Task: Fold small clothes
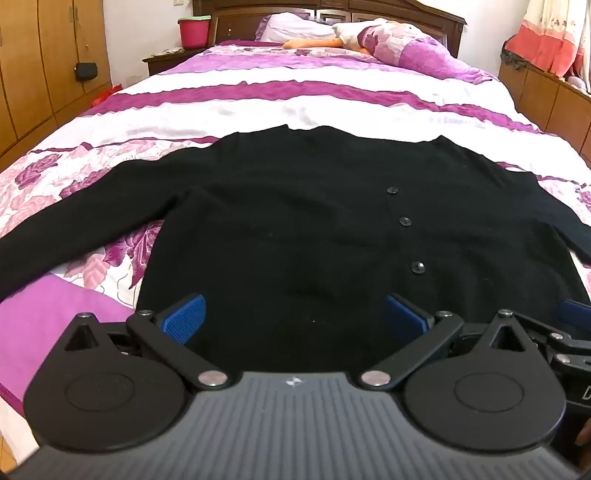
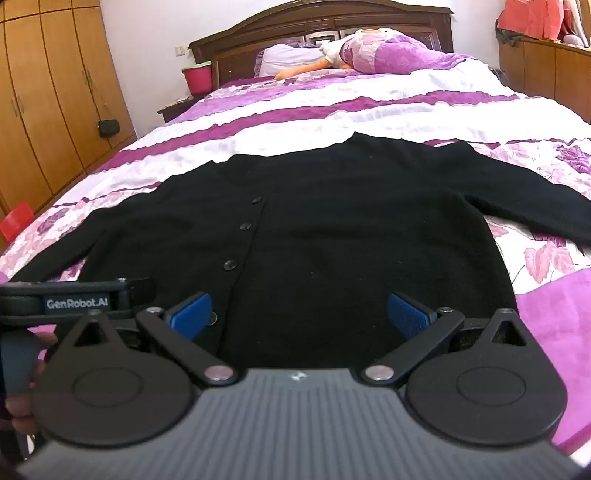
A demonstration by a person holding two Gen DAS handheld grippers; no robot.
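Right now I'm hovering both wide-open, empty tools, left gripper (image 1: 293, 317) and right gripper (image 2: 299, 314), just above the black cardigan's (image 1: 295, 221) near hem, its long axis running toward frame top, sleeves spreading sideways.

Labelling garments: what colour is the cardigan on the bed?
Plain black cardigan, black buttons; clearest in the right wrist view.

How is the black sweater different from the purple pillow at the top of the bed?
The black cardigan is plain black with small buttons; the purple pillow has pink and purple flowers. The cardigan lies flat with both sleeves spread out; the pillow is puffy and bulges up. The cardigan lies close to the open left gripper and open right gripper; the pillow sits far off by the headboard. Both rest on the bedspread.
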